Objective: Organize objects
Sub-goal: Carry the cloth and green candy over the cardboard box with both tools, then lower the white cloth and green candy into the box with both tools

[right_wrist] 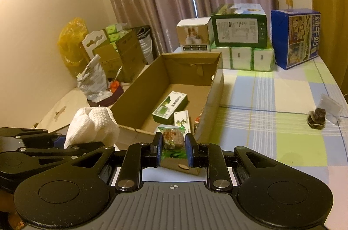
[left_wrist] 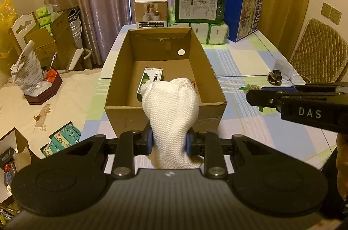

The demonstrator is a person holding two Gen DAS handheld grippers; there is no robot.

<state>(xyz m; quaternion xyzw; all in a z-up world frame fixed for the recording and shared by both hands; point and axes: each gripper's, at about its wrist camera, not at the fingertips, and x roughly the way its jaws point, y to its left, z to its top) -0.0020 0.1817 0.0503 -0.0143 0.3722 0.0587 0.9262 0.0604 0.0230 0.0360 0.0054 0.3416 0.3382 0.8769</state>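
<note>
- Here the left gripper pinches a white knitted cloth between its blue pads, the cloth bulging upward just before the near wall of the open cardboard box.
- The right gripper has its jaws pressed on a green-wrapped snack packet, held upright near the box's near right corner.
- Inside the box, a green and white medicine carton lies flat on the floor, with a smaller white carton just beside it.
- The box stands on a checked tablecloth.
- A dark dried flower sits on the cloth, well apart to the right, beside a small clear packet.
- Tissue packs, a green box and a blue milk carton box are stacked behind.
</note>
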